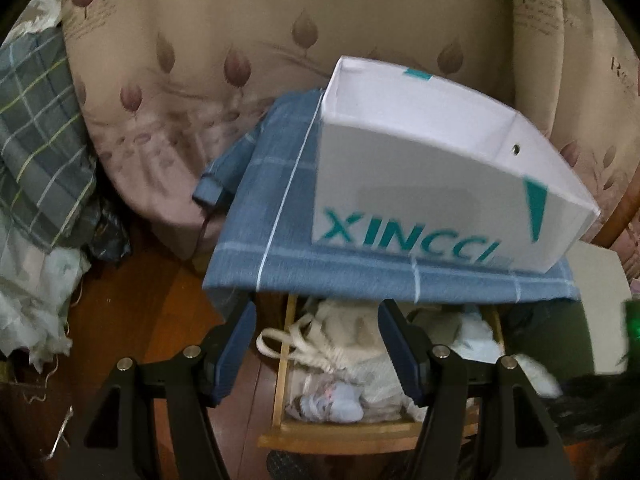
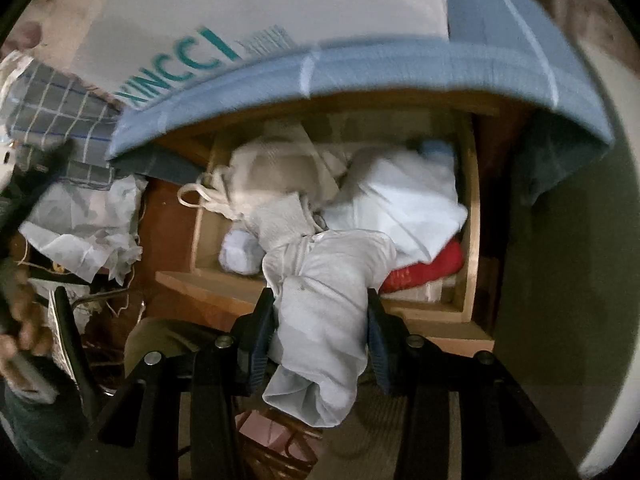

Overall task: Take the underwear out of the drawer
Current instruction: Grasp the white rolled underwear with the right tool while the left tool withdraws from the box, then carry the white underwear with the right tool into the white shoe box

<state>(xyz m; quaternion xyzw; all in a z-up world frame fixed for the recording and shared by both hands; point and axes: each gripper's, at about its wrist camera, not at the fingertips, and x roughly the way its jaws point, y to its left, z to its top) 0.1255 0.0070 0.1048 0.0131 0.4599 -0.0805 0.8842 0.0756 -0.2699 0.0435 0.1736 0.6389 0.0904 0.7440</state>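
Clamping pale underwear (image 2: 320, 320), the right gripper (image 2: 320, 344) contrasts with the empty, parted left gripper (image 1: 316, 352).

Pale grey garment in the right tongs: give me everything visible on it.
The pale grey-white soft cloth garment is bunched and creased, pinched at its middle between the dark blue pads of the right tongs. Its lower end hangs loose below the pads in a rolled fold; its upper end trails back over the front edge of the open light wooden drawer, touching the white and beige clothes piled there. Seams or labels cannot be made out.
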